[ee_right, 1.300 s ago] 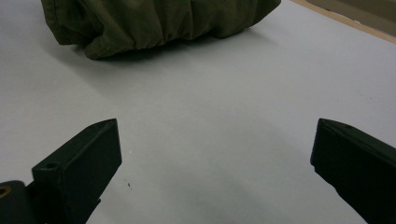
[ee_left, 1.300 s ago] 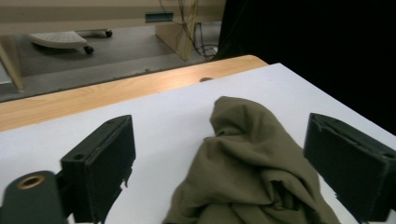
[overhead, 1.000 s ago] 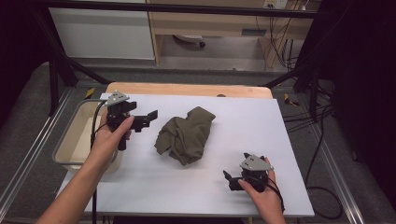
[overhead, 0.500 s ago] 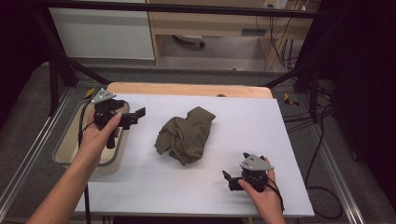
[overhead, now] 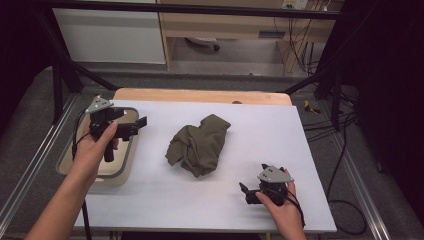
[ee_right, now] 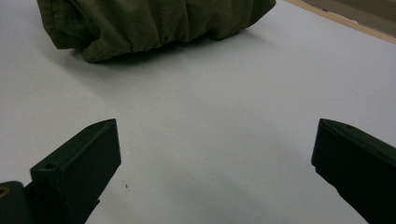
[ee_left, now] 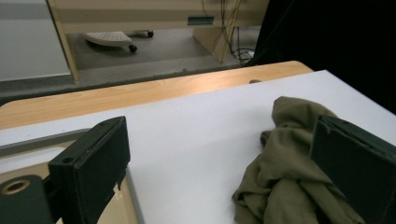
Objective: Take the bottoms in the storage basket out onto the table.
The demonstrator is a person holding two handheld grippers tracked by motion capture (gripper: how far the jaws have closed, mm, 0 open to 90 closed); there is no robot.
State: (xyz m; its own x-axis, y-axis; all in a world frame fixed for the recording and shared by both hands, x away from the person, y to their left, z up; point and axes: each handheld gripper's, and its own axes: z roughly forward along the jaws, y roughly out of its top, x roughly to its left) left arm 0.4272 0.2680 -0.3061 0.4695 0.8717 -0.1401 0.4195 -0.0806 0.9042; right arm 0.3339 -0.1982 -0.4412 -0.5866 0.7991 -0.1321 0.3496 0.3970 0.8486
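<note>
Nearest the person's edge of the table (overhead: 150,200), at the right, the right gripper (overhead: 246,191) rests low on the white top with a hand wrapped round its body and the grey plate uppermost. Its jaws stand spread wide with nothing between them — the right gripper view shows bare white surface in the gap, and the cloth (ee_right: 149,23) lies beyond the jaw tips, well apart from them.

Farther in, about mid-table, the cloth (overhead: 197,145) is an olive-green heap, crumpled and folded over on itself, lying flat on the white top. It touches neither gripper.

Off to the left and at much the same depth, the left gripper (overhead: 137,125) is held up in the person's left hand (overhead: 95,147), above a shallow beige tray (overhead: 125,165) that sits at the table's left edge. Its jaws point toward the cloth and are wide apart, holding nothing; in the left gripper view the cloth (ee_left: 289,172) shows between them but farther off, partly behind the right-hand jaw, and a corner of the tray (ee_left: 46,140) shows behind the left-hand one.

Behind the white top a strip of bare wood (overhead: 200,96) runs along the table's far edge. Beyond that is grey floor, a pale wooden cabinet (overhead: 225,22) and, at the right, a tangle of cables (overhead: 320,125) — some hanging, some trailing on the floor.
</note>
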